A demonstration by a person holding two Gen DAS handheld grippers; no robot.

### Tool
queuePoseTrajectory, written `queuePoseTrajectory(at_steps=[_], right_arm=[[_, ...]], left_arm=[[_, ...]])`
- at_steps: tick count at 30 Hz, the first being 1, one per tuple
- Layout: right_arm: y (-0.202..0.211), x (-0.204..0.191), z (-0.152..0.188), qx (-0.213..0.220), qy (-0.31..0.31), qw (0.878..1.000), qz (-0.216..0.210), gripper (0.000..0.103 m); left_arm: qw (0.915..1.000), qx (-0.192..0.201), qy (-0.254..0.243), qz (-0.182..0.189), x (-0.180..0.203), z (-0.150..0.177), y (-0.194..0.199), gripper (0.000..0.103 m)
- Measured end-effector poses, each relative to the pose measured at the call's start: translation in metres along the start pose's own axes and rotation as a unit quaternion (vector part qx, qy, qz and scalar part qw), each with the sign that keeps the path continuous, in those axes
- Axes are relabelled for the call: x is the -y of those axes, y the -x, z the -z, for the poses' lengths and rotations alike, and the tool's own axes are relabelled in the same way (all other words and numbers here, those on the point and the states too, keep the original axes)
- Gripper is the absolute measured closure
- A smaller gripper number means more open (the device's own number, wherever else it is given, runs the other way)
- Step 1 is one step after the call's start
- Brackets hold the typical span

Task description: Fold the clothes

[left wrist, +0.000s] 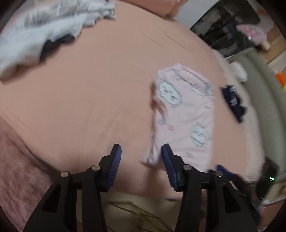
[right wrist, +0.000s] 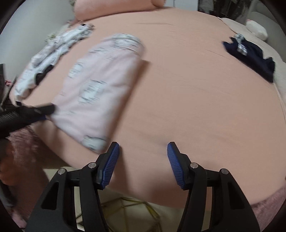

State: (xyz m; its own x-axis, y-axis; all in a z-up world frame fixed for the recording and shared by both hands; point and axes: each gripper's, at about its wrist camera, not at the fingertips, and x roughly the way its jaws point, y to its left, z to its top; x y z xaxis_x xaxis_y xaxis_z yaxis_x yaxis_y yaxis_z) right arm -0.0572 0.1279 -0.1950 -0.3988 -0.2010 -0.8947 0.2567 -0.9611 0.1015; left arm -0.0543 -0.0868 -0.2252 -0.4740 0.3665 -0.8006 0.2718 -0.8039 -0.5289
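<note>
Left gripper: jaws spread wide, nothing between them, poised above the near edge of the bed. Its right blue pad sits just at the near left corner of the pink printed garment, though contact cannot be confirmed. In the right wrist view the left gripper shows as a dark shape at the garment's near left corner.

Right gripper: jaws likewise spread and holding nothing, above bare peach sheet near the bed's front edge, with the pink printed garment just beside its left pad.

The pink garment lies flat on the sheet as a folded oblong, cartoon faces printed on it.

Beyond it, a heap of white and grey clothes lies toward the far left of the bed, with a dark item tucked in. A dark navy garment lies well apart at the right edge. A peach pillow rests at the head of the bed.
</note>
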Motion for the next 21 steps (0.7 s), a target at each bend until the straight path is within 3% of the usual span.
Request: queuePoseTrajectory(at_steps=[1, 2, 5, 8, 9, 10, 12, 15, 17, 21], right_arm=[[0.003, 0.006, -0.001, 0.005, -0.020, 1.000, -0.020, 0.045], [0.006, 0.013, -0.004, 0.008, -0.048, 0.997, -0.054, 0.044], [-0.002, 0.020, -0.014, 0.000, -0.101, 0.983, -0.154, 0.039], [-0.021, 0.008, -0.026, -0.021, -0.075, 0.983, -0.165, 0.039], [-0.025, 0.003, -0.029, -0.018, -0.060, 0.985, -0.159, 0.047], [-0.027, -0.002, -0.032, -0.017, -0.044, 0.986, -0.159, 0.067], [-0.033, -0.012, -0.036, -0.031, -0.026, 0.983, -0.177, 0.082], [-0.035, -0.025, -0.038, -0.028, -0.008, 0.985, -0.171, 0.087], [-0.028, -0.040, -0.033, -0.032, -0.001, 0.981, -0.192, 0.091], [0.005, -0.076, -0.013, -0.032, 0.035, 0.972, -0.229, 0.092]], left_arm=[[0.9979, -0.024, 0.028, 0.054, -0.003, 0.006, -0.006, 0.054], [0.9948, -0.042, 0.044, 0.082, -0.004, 0.011, -0.011, 0.054], [0.9955, -0.040, 0.042, 0.076, 0.004, 0.009, -0.020, 0.054], [0.9953, -0.022, 0.051, 0.079, 0.011, 0.002, -0.028, 0.054], [0.9957, -0.018, 0.055, 0.072, -0.004, -0.001, -0.019, 0.059], [0.9974, -0.012, 0.048, 0.053, -0.003, -0.001, -0.018, 0.078], [0.9995, -0.006, 0.014, 0.026, -0.015, -0.008, 0.009, 0.081], [0.9988, 0.017, -0.043, -0.015, 0.004, -0.021, 0.020, 0.083], [0.9958, 0.044, -0.062, -0.050, 0.012, -0.039, 0.029, 0.084], [0.9961, 0.063, -0.031, -0.053, -0.018, -0.069, 0.048, 0.083]])
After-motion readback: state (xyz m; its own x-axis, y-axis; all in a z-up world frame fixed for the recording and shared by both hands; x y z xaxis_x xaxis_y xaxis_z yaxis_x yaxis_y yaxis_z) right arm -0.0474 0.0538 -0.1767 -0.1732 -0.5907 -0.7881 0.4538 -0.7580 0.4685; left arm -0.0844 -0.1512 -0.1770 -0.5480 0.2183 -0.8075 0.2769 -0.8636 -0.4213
